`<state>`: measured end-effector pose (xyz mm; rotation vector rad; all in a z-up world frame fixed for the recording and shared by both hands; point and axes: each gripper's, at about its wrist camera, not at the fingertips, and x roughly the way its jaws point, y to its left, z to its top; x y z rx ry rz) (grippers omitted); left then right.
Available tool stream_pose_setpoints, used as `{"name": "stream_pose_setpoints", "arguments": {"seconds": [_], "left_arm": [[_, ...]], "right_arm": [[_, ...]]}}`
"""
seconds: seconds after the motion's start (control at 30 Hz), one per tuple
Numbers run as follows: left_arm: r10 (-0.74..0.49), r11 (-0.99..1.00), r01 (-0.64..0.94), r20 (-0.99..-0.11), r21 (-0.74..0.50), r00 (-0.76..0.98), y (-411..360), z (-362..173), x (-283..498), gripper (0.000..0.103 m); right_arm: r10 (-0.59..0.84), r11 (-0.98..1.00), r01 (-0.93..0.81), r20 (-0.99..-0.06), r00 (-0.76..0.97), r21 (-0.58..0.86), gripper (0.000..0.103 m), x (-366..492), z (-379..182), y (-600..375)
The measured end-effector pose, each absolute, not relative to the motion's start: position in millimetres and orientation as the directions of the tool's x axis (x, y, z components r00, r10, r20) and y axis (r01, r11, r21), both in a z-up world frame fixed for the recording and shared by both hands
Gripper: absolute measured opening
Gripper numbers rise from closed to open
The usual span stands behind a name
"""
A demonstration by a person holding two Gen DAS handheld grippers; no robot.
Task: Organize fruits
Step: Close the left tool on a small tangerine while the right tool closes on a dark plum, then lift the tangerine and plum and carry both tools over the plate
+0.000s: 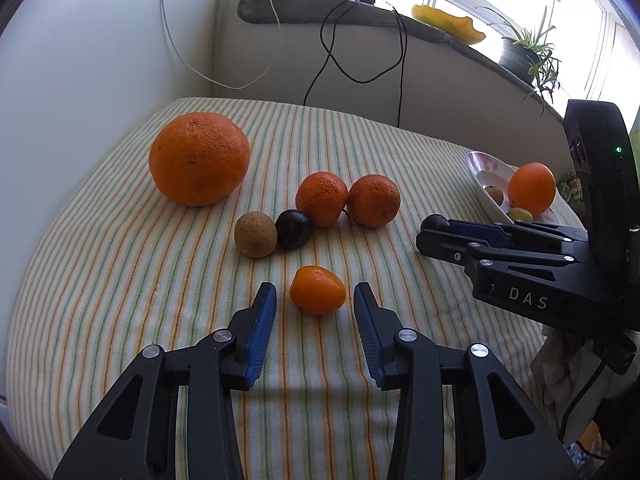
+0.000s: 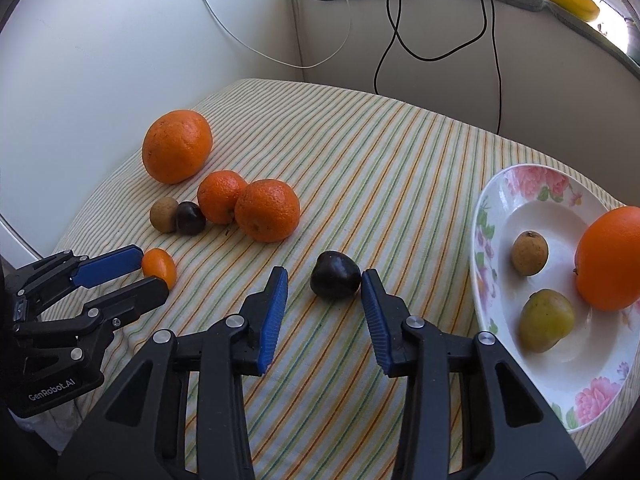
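Note:
A small orange kumquat [image 1: 318,290] lies on the striped cloth between the blue pads of my left gripper [image 1: 315,292]. A thin gap shows on each side of it, so the jaws are open. A dark plum-like fruit [image 2: 335,280] lies between the pads of my right gripper [image 2: 324,276]. The right pad is at its skin and the left pad stands clear, so that gripper is open too. A flowered plate [image 2: 484,216] at the right holds an orange [image 2: 610,258], a brown round fruit [image 2: 530,253] and a yellow-green fruit [image 2: 546,320].
On the cloth behind lie a large orange [image 1: 199,159], two tangerines [image 1: 322,199] [image 1: 374,200], a brown round fruit [image 1: 255,234] and another dark fruit [image 1: 294,229]. White and black cables [image 1: 332,52] hang down the back wall. A potted plant [image 1: 524,54] stands on the window ledge.

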<state>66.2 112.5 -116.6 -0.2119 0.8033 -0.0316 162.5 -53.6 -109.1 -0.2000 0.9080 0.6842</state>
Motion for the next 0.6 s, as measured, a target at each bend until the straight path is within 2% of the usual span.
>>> {"name": "stream_pose_setpoints", "arguments": {"seconds": [0.17, 0.3, 0.6], "left_arm": [[-0.103, 0.98, -0.054, -0.717, -0.192, 0.689, 111.8, -118.2, 69.1, 0.033], [-0.114, 0.977, -0.053, -0.713, -0.208, 0.692, 113.9, -118.2, 69.2, 0.028], [-0.121, 0.974, -0.053, -0.706, -0.219, 0.697, 115.4, -116.3, 65.1, 0.027]], "right_arm": [[0.451, 0.776, -0.621, -0.787, 0.421, 0.113, 0.035, 167.4, -111.1, -50.8], [0.435, 0.784, -0.613, -0.789, 0.433, 0.096, 0.027, 170.1, -112.1, -48.3], [0.445, 0.781, -0.616, -0.781, 0.438, 0.099, 0.026, 168.2, -111.0, -51.6]]}}
